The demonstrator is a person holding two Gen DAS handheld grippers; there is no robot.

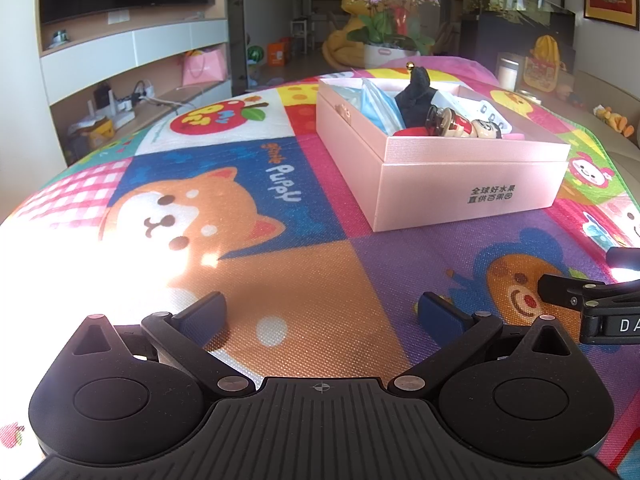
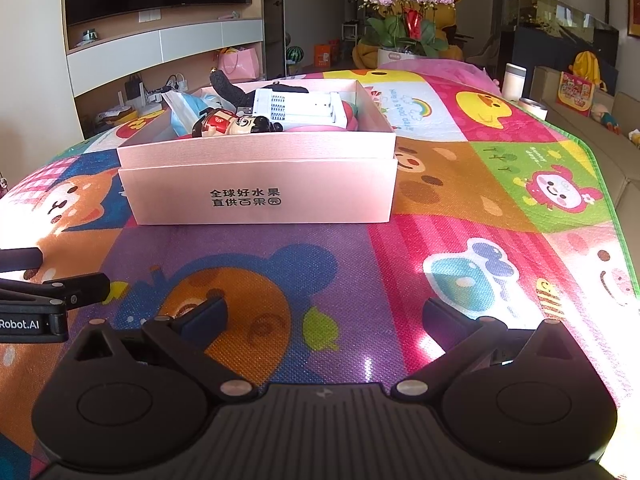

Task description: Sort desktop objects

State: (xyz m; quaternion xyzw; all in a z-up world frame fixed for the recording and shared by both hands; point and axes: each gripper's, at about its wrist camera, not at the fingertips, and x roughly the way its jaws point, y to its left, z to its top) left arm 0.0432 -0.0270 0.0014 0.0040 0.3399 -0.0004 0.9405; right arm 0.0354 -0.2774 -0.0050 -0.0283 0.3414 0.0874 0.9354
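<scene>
A pink box (image 1: 468, 188) (image 2: 260, 188) stands on the cartoon play mat (image 1: 280, 280) (image 2: 400, 264), ahead of both grippers. Inside it lie a doll figure (image 2: 236, 124) (image 1: 460, 126), a blue packet (image 1: 378, 104) (image 2: 184, 112), a black fuzzy item (image 1: 416, 94) (image 2: 230, 88) and a white device (image 2: 300, 110). My left gripper (image 1: 322, 312) is open, low over the mat, with nothing between its fingers. My right gripper (image 2: 324, 314) is open too, likewise holding nothing. Each gripper shows at the edge of the other's view.
A pot of pink orchids (image 1: 390, 20) (image 2: 406, 24) stands beyond the mat's far edge. A white cup (image 2: 513, 80) and a lidded tin (image 2: 534, 106) sit at the far right. A TV wall with shelves (image 1: 128, 60) lies to the left.
</scene>
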